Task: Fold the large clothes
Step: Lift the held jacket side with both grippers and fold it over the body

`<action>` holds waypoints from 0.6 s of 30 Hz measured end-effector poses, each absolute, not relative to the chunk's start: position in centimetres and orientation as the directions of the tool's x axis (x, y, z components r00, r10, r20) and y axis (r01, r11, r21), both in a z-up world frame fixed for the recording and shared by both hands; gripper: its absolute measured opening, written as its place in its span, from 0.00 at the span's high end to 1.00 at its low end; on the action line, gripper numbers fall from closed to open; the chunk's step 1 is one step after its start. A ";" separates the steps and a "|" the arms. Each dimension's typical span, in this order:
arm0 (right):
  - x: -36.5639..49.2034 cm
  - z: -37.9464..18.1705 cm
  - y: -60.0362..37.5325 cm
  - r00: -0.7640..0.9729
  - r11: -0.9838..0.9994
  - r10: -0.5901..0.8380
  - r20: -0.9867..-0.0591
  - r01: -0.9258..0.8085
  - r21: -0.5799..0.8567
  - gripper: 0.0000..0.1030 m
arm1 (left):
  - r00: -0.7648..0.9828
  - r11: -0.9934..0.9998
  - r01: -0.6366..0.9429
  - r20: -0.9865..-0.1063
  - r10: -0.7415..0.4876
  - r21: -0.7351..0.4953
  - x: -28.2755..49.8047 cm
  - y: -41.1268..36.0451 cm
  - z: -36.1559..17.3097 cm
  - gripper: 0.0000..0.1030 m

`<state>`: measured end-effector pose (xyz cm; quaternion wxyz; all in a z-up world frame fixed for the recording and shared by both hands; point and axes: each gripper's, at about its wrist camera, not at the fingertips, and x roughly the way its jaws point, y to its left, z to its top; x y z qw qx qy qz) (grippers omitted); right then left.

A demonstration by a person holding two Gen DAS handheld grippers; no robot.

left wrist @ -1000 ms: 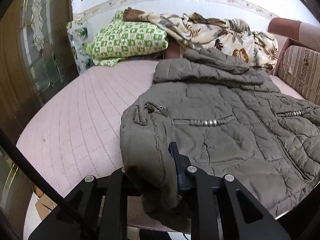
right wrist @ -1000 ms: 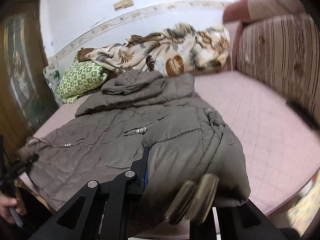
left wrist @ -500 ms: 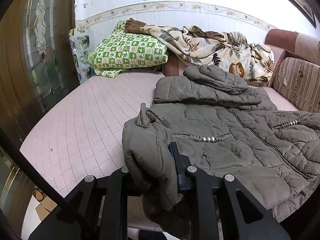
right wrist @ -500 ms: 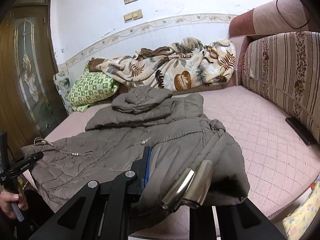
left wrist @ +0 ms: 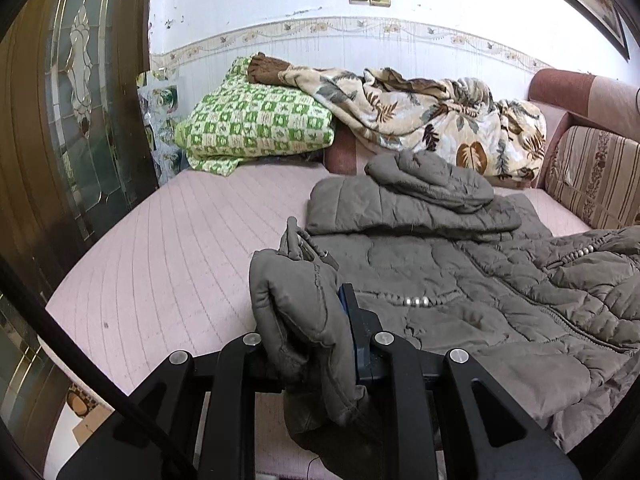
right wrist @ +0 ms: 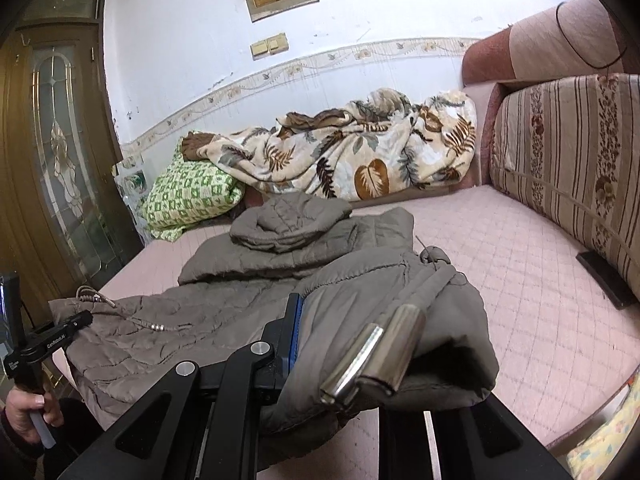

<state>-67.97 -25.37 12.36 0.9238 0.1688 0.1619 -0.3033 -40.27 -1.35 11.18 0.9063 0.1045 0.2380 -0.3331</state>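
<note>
Both tongs are half buried in cloth. In the left wrist view the left tongs (left wrist: 320, 344) show only one blue pad; the other finger is under a bunched hem corner of the jacket (left wrist: 460, 280), on which the jaws stand narrow and clamped. The right tongs (right wrist: 340, 344) are likewise pinched on the opposite hem corner, with the far finger hidden beneath draped fabric and two metal cord ends (right wrist: 372, 356).

The jacket is a grey-brown quilted coat lying front up on the pink bed (left wrist: 168, 264), hood (right wrist: 288, 220) towards the wall, both near corners raised off the mattress. Its lower edge is cut off by the frame.

Only the right wrist view shows the left tongs from the side, gripped by a hand (right wrist: 28, 412), and a dark flat thing (right wrist: 606, 280) by the striped cushion (right wrist: 568, 152); what it is I cannot tell. A green pillow (left wrist: 256, 120) and leaf blanket (left wrist: 420, 112) appear in both.
</note>
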 end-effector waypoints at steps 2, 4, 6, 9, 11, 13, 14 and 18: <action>-67.7 12.8 -25.4 0.767 0.762 -0.508 -0.392 0.612 0.210 0.83 | 0.668 0.756 0.654 -0.490 -0.559 0.030 -40.0 -1.7 11.9 0.80; -67.5 13.3 -25.6 0.770 0.765 -0.511 -0.383 0.610 0.205 0.83 | 0.668 0.753 0.657 -0.484 -0.566 0.026 -39.7 -1.9 12.5 0.80; -67.2 13.9 -25.8 0.773 0.767 -0.512 -0.374 0.608 0.207 0.83 | 0.668 0.752 0.659 -0.478 -0.571 0.022 -39.4 -2.2 13.2 0.80; -66.9 14.6 -26.4 0.779 0.768 -0.513 -0.362 0.604 0.212 0.83 | 0.670 0.749 0.662 -0.466 -0.578 0.022 -39.1 -2.7 14.1 0.80; -66.6 15.2 -26.8 0.782 0.769 -0.513 -0.354 0.602 0.215 0.83 | 0.674 0.748 0.663 -0.455 -0.582 0.025 -38.7 -3.3 14.9 0.80; -66.2 15.8 -27.3 0.786 0.771 -0.513 -0.346 0.598 0.217 0.83 | 0.676 0.747 0.665 -0.446 -0.587 0.024 -38.2 -3.7 15.6 0.80; -66.1 16.0 -27.5 0.788 0.772 -0.512 -0.343 0.597 0.218 0.83 | 0.676 0.746 0.665 -0.442 -0.590 0.021 -38.0 -3.8 15.8 0.80; -65.3 17.3 -28.8 0.798 0.772 -0.507 -0.328 0.589 0.240 0.83 | 0.670 0.739 0.673 -0.427 -0.607 0.005 -36.5 -5.3 17.7 0.80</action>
